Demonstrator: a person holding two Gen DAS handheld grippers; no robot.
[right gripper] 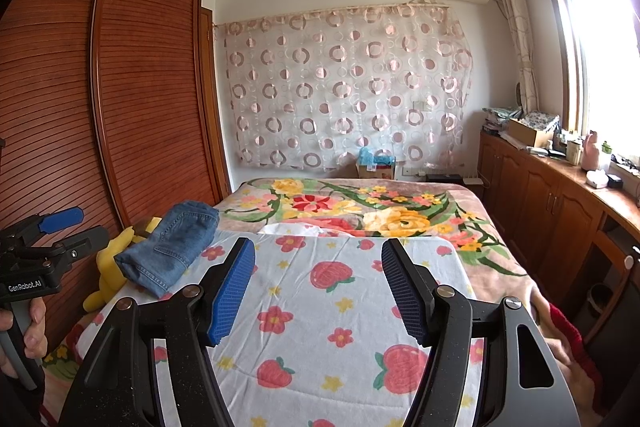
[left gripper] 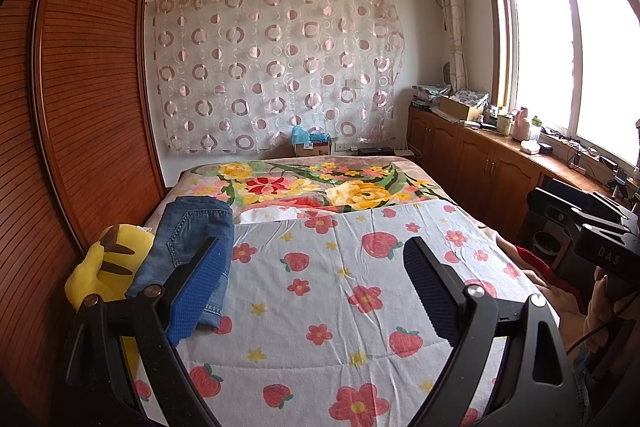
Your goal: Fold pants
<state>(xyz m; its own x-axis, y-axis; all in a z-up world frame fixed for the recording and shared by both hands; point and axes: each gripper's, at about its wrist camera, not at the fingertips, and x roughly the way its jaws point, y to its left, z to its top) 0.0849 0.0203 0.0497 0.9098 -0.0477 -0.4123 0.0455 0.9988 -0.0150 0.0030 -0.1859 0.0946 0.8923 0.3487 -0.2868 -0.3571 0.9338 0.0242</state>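
Note:
The pants are blue jeans (left gripper: pixel 188 235), folded into a compact bundle on the left side of the bed, also seen in the right wrist view as the jeans (right gripper: pixel 172 247). My left gripper (left gripper: pixel 314 247) hovers open over the strawberry-print sheet (left gripper: pixel 340 291) with nothing between its fingers. Its left finger (left gripper: pixel 196 291) overlaps the jeans in the picture, and I cannot tell whether it touches them. My right gripper (right gripper: pixel 318 247) is open too, empty, above the same sheet (right gripper: pixel 320 307) and to the right of the jeans. A hand (right gripper: pixel 28 323) holds the left gripper's handle.
A yellow plush toy (left gripper: pixel 104 267) lies against the jeans at the bed's left edge. A wooden slatted wardrobe (right gripper: pixel 140 87) runs close along the left. A floral blanket (left gripper: pixel 320 187) covers the far half of the bed. Cluttered low cabinets (left gripper: pixel 480 163) stand under the window at right.

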